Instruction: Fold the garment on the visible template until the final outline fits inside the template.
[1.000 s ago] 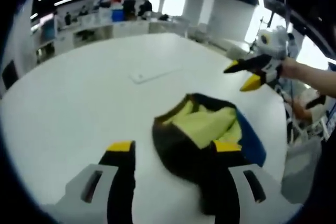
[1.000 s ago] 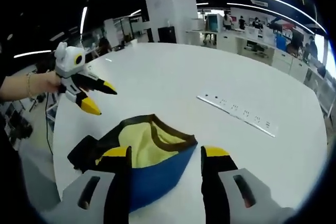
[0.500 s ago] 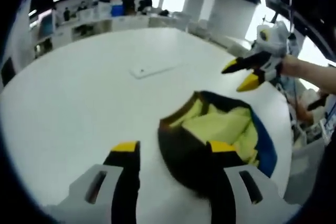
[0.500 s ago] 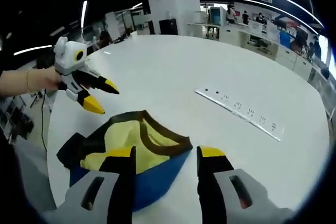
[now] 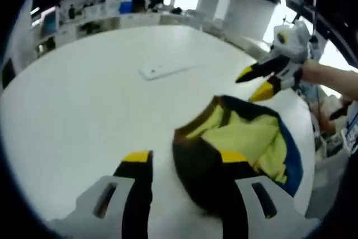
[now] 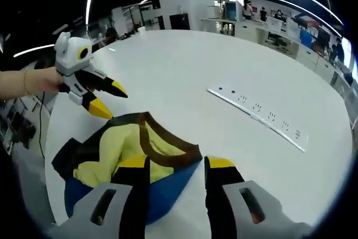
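A crumpled garment (image 5: 246, 138), black outside with a yellow lining and a blue panel, lies bunched near the edge of the white table (image 5: 84, 110). My left gripper (image 5: 184, 158) is open just in front of the garment's black part; its right jaw overlaps the cloth in the picture, and nothing sits between the jaws. In the right gripper view the same garment (image 6: 120, 146) lies under and to the left of my open right gripper (image 6: 174, 163). The left gripper (image 6: 106, 99), held by a hand, hovers open past the garment. The right gripper (image 5: 251, 85) also hangs open above its far side.
A white power strip (image 6: 257, 118) lies flat on the table (image 6: 184, 65) beyond the garment, and shows as a small white bar (image 5: 159, 71) in the left gripper view. The table edge runs close by the garment. Desks and people stand far behind.
Both views have shifted a little, so the garment sits further right in the left view and lower left in the right view. Both grippers stay open; nothing was taken hold of.
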